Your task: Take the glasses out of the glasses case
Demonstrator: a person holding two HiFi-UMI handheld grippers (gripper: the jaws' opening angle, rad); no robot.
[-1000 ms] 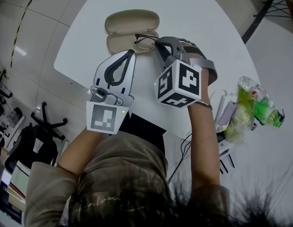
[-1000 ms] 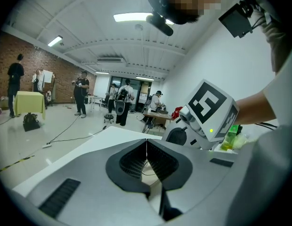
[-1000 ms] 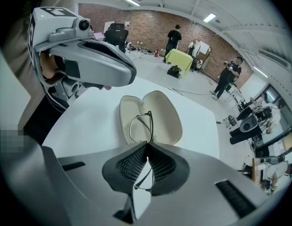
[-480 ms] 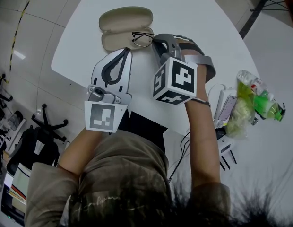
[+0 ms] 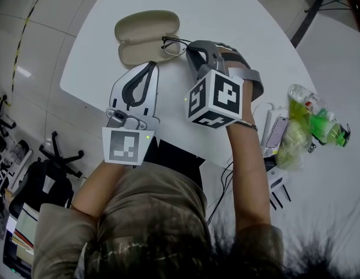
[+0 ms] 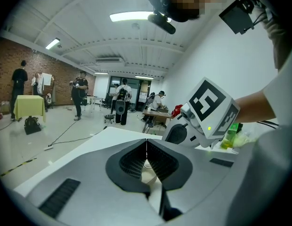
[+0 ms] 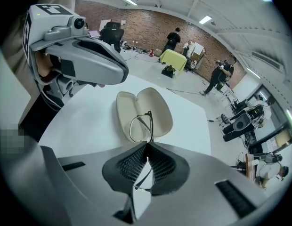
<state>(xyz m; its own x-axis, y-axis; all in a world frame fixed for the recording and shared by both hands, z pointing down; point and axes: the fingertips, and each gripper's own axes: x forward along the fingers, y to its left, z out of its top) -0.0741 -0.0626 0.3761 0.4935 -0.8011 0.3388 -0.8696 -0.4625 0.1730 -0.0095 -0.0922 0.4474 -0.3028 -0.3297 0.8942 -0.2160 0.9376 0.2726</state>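
Observation:
An open beige glasses case (image 5: 146, 36) lies on the white round table (image 5: 244, 16), at its far left. Black thin-rimmed glasses (image 5: 174, 45) hang just past the case's right end, one lens still over its edge. My right gripper (image 5: 191, 50) is shut on the glasses. In the right gripper view the frame (image 7: 140, 125) runs from the case (image 7: 158, 109) into the closed jaws of the right gripper (image 7: 147, 147). My left gripper (image 5: 150, 66) hovers just in front of the case, shut with nothing in it. Its closed jaws meet in the left gripper (image 6: 146, 150) view.
Green bottles and a plastic bag (image 5: 310, 121), a phone (image 5: 279, 133) and cables lie at the table's right. A black flat object (image 5: 174, 156) sits at the near edge. Office chairs (image 5: 58, 156) stand on the floor to the left.
The right gripper has drawn the glasses a little to the right, further off the case. The left gripper has stayed shut in front of the case.

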